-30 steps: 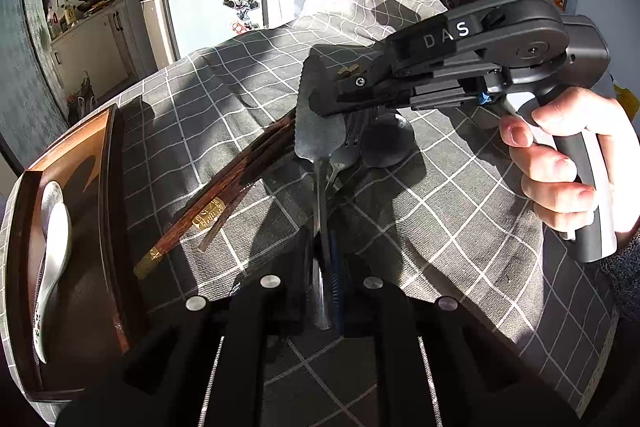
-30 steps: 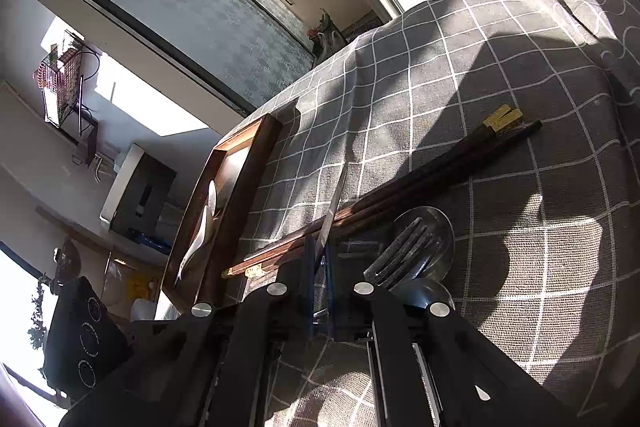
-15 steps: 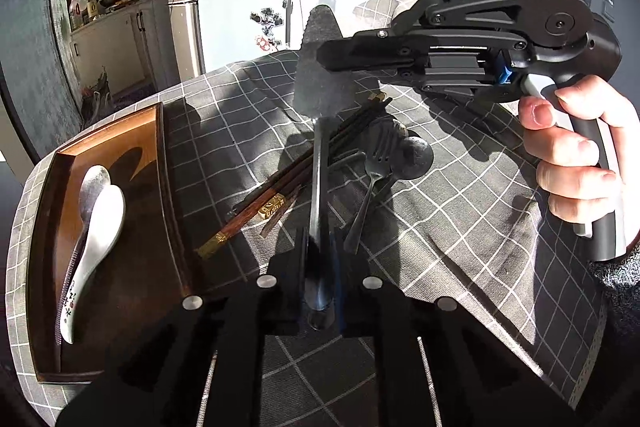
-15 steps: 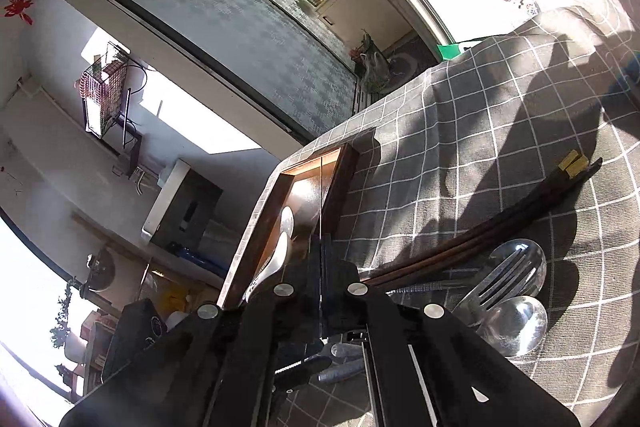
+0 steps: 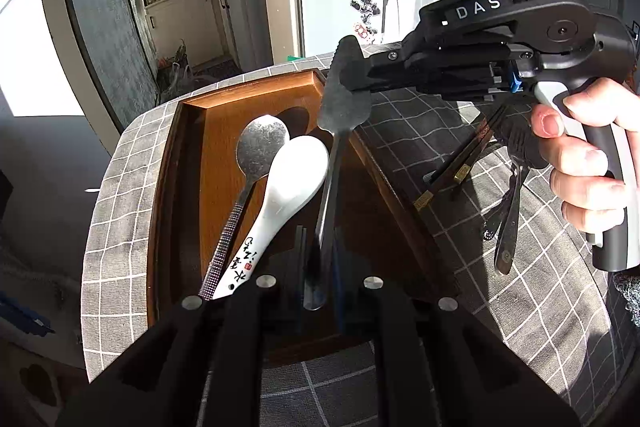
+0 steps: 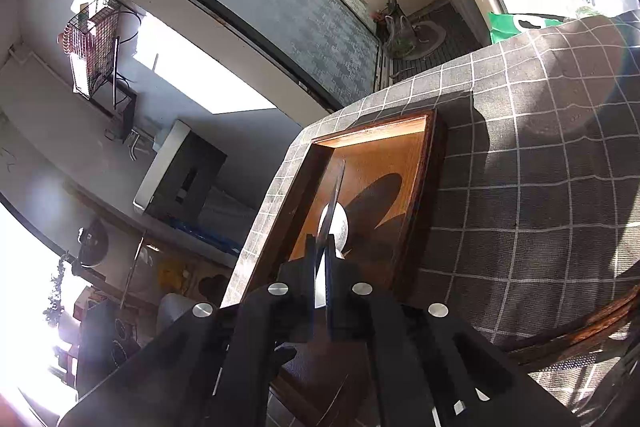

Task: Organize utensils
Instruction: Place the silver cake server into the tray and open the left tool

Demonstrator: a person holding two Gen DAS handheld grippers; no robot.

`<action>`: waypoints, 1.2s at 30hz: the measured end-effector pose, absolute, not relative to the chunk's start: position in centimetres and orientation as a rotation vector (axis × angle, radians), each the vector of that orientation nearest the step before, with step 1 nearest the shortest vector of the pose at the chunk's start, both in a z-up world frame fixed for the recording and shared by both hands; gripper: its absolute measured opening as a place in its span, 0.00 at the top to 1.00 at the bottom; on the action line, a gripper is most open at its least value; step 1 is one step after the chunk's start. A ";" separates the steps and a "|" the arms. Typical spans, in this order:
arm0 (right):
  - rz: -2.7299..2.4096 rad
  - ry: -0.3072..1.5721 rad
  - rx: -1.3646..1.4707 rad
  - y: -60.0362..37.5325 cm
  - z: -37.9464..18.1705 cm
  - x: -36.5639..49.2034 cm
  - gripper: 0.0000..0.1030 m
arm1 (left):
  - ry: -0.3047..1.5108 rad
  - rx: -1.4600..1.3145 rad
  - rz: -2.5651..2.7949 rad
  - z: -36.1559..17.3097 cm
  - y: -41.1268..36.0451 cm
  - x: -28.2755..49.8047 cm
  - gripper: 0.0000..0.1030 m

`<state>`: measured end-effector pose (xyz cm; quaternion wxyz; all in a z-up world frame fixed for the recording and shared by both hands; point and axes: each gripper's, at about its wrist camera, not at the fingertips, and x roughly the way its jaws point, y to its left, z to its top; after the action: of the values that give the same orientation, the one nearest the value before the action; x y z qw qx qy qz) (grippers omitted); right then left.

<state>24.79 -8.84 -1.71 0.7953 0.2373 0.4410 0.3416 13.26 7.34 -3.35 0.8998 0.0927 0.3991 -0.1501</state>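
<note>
— Cake server [image 5: 340, 115]: where is it held?

— Above the wooden tray [image 5: 180, 163], its handle is clamped by the left gripper [image 5: 318, 267] and its blade is pinched by the right gripper [image 5: 352, 75].

— And inside the tray?

— A metal spoon [image 5: 260, 147] and a white ceramic spoon [image 5: 292, 167] are laid touching; chopsticks [image 5: 464, 163] are left on the checked cloth [image 5: 520, 307].

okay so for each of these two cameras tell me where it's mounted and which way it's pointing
Left wrist: sits on the left gripper, looking along its fingers down into the wooden tray with a white spoon and a metal spoon; the right gripper and the person's right hand show.
Right wrist: sits on the right gripper, looking across the tray toward the room beyond; only its own fingers show.
Shared: the tray and the cake server, gripped at both ends.
</note>
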 end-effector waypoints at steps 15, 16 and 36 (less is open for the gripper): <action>0.669 1.040 0.398 -7.1 -4.5 25.5 0.94 | 0.852 0.204 -0.288 -5.0 6.7 14.3 0.82; 0.674 1.047 0.399 -6.7 -4.9 25.6 0.93 | 0.852 0.203 -0.278 -5.0 7.0 14.4 0.82; 0.585 0.851 0.358 -19.6 1.9 19.4 0.32 | 0.775 0.205 -0.407 -2.9 1.8 10.1 0.29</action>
<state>19.38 -19.58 1.94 0.8544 0.1703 0.4045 0.2781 10.14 1.78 -2.93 0.9007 0.0989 0.3745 -0.1968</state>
